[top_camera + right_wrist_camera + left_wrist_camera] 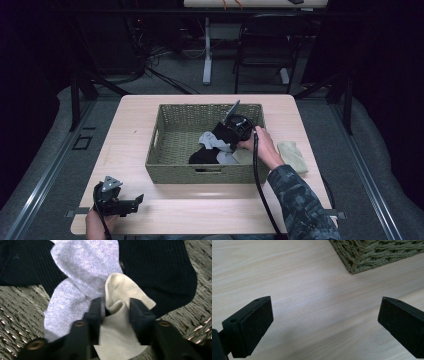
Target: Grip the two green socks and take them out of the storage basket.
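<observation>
Resting near the table's (150, 107) front left corner, the left gripper (120, 202) has its jaws spread wide with nothing between them; its own view looks along bare wood toward a corner of the woven basket (372, 255). Further right, that basket (165, 165) sits mid-table, and the right gripper (235, 131) reaches down into its right half. There the jaws have closed most of the way on a bunched fold of the cream sock (120, 305), which lies on top of a grey sock (75, 277) and a black sock (160, 267).

Judging by that hold, the step in hand looks like pulling the cream sock out. Doing it well means keeping the pinch firm on the cream fold alone, lifting straight up so the grey fabric touching the left jaw is not dragged along.

Counted: one basket, three socks inside it, and one beige sock (293, 156) lying on the table just right of the basket
</observation>
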The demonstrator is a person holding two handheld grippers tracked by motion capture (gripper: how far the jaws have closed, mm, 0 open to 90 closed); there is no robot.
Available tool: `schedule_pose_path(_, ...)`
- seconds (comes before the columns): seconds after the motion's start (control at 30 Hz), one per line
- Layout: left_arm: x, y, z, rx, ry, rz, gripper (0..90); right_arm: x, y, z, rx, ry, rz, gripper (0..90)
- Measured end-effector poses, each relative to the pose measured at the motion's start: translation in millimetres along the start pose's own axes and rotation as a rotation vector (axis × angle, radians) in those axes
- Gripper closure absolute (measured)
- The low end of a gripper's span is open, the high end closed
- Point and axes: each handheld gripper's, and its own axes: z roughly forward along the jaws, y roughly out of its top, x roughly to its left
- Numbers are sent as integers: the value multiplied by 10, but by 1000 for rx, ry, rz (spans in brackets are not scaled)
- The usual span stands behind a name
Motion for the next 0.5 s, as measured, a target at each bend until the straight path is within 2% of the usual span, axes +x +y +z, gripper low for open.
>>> schedule_pose_path(0.07, 2, -1, 1, 0, 0, 0, 0, 10, -11, 7, -3, -2, 5, 788)
schedule_pose_path(0.13, 2, -1, 1, 1, 0, 0, 0, 8, -13, -18, 18, -5, -13, 833)
schedule_pose_path(0.23, 0, 0, 2, 3, -1, 1, 0, 26, -33, -72, 3, -9, -7, 842)
schedule_pose_path(0.33, -1, 4, 2, 0, 1, 1, 0, 31, -41, -174, 6, -7, -24, 842)
schedule_pose_path(0.37, -2, 7, 6, 2, 0, 3, 0, 44, -51, -199, -14, -7, -12, 842)
schedule_pose_path(0.5, -3, 12, 11, 5, 3, 6, 0, 70, -47, -354, -29, -11, -33, 842)
